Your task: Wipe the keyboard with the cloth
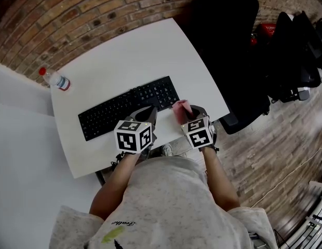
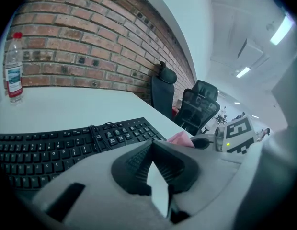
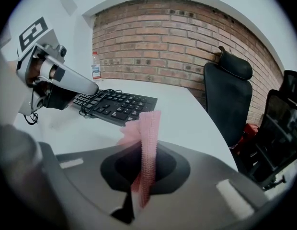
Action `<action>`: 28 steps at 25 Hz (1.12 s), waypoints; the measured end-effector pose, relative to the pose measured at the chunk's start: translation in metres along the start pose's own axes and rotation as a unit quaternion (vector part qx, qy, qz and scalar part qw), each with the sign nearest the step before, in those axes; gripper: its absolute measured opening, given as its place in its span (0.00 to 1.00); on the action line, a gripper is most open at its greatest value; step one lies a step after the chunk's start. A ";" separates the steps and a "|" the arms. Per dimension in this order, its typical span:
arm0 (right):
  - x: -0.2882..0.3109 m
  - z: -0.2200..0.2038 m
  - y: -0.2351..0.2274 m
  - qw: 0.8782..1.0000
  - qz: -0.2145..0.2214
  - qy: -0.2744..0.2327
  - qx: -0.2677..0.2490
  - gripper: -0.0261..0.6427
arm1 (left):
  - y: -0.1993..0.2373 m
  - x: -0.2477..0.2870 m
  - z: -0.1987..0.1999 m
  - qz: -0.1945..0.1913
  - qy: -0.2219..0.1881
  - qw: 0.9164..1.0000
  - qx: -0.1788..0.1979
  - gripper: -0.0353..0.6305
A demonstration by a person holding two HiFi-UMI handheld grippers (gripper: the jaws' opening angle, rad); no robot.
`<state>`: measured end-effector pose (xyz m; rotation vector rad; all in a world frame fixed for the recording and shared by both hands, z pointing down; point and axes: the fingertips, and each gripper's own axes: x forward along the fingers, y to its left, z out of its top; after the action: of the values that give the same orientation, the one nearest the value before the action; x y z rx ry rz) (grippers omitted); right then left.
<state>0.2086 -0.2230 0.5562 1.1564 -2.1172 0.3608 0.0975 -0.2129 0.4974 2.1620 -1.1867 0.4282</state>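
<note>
Pinching the pink cloth (image 3: pixel 149 133) between its jaws, my right claw (image 3: pixel 146 163) is clamped on a folded edge, so the fabric stands up in a stiff ridge ahead of the tips. I judge that grip leaves a free end to drag across the keys. This claw hangs just off the keyboard's (image 1: pixel 129 108) near right corner, with the cloth close beside the number pad but not yet on it, so wiping looks unstarted. My left claw (image 2: pixel 152 148) has its tips drawn together on nothing, and only bare worktop (image 1: pixel 124 56) shows through the gap below them. It sits at the keyboard's near edge, left of the cloth, probably ready to steady the board once I push across it. I cannot tell whether it touches the keys. A water bottle (image 1: pixel 56 80) stands beyond the keyboard's far left end, well clear of any stroke. A black office chair (image 3: pixel 231 92) sits past its right end, off the worktop.
</note>
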 end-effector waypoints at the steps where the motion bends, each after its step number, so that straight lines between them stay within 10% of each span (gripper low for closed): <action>1: 0.000 -0.001 -0.003 1.000 -0.003 -0.001 0.002 0.07 | -0.002 0.001 0.000 -0.001 0.000 1.000 0.001 0.04; 28: -0.016 0.015 -0.038 0.994 -0.021 -0.041 0.101 0.07 | -0.006 0.014 0.004 -0.004 -0.010 1.000 -0.004 0.04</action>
<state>0.2388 -0.2427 0.5314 1.3492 -2.1619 0.5276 0.1096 -0.2223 0.4996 2.1673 -1.1890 0.3979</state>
